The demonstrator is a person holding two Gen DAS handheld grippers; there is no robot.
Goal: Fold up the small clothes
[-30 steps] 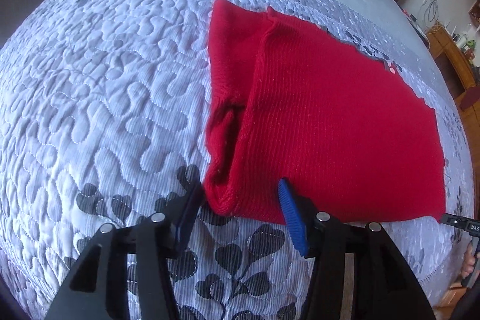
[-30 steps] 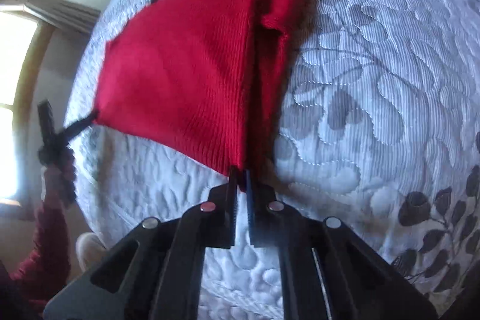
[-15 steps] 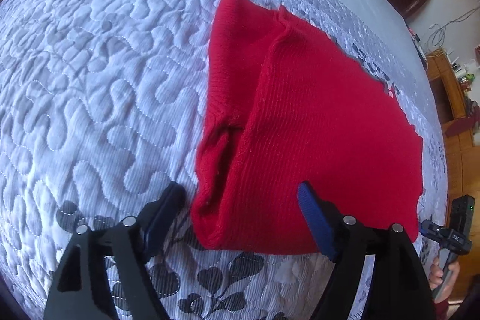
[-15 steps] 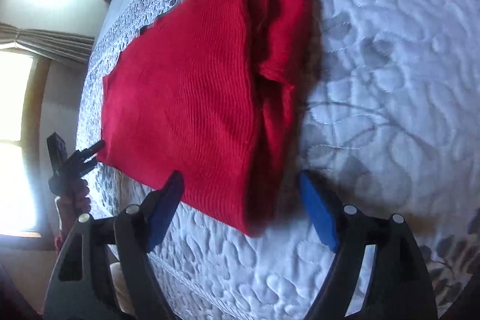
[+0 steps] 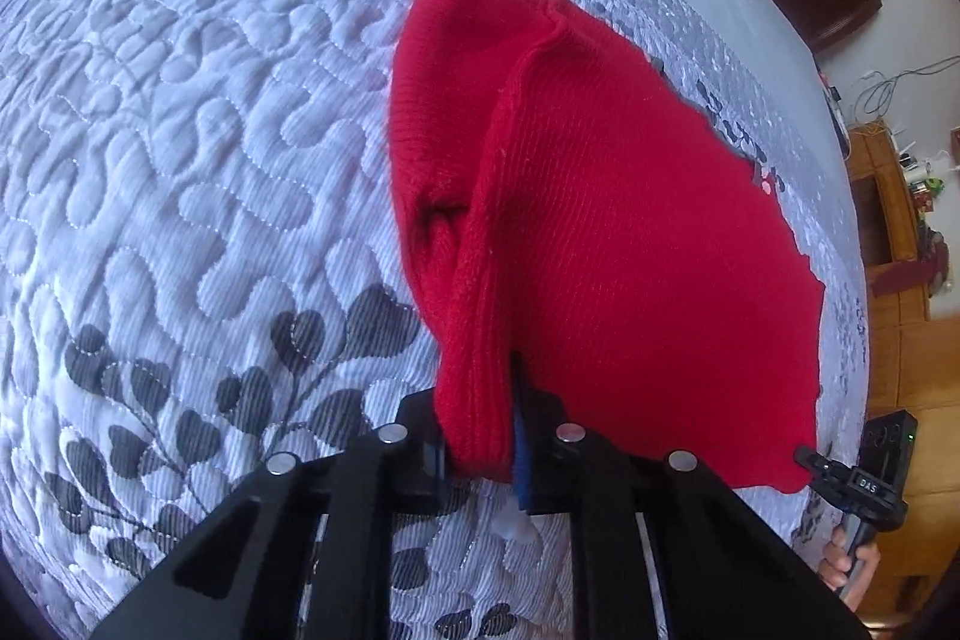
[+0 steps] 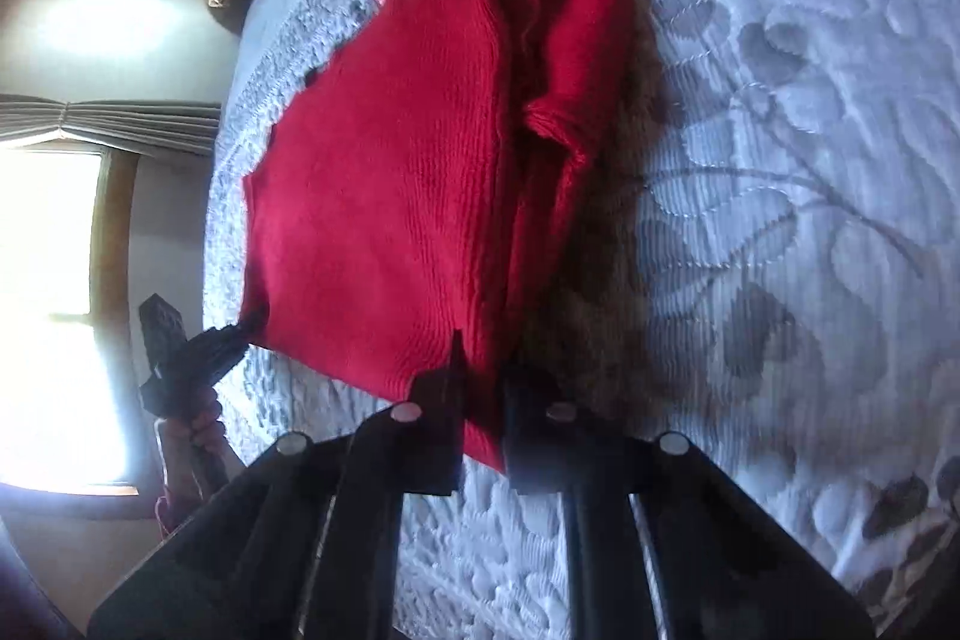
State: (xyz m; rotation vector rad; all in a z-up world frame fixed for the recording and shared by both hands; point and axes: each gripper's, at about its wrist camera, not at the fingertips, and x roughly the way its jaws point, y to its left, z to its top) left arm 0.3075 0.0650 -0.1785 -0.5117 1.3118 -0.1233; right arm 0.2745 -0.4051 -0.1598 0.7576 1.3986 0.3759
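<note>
Both your grippers, left [image 5: 480, 454] and right [image 6: 483, 436], have jaws clamped on corners of the soft, limp knit [image 5: 630, 250] near the bed [image 5: 180, 130] edge; expect sagging.

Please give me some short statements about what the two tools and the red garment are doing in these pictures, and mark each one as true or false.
1. The left tool is closed on a bottom corner of the red knit garment. True.
2. The right tool is wide open and hangs clear of the cloth. False: it is also closed on the garment's near edge.
3. The garment lies on a grey quilted bedspread with a dark leaf print. True.
4. The garment is spread out in a single flat layer. False: one side is folded in, so layers overlap there.
5. The two tools hold the same corner. False: each holds a different corner of the near edge.
</note>
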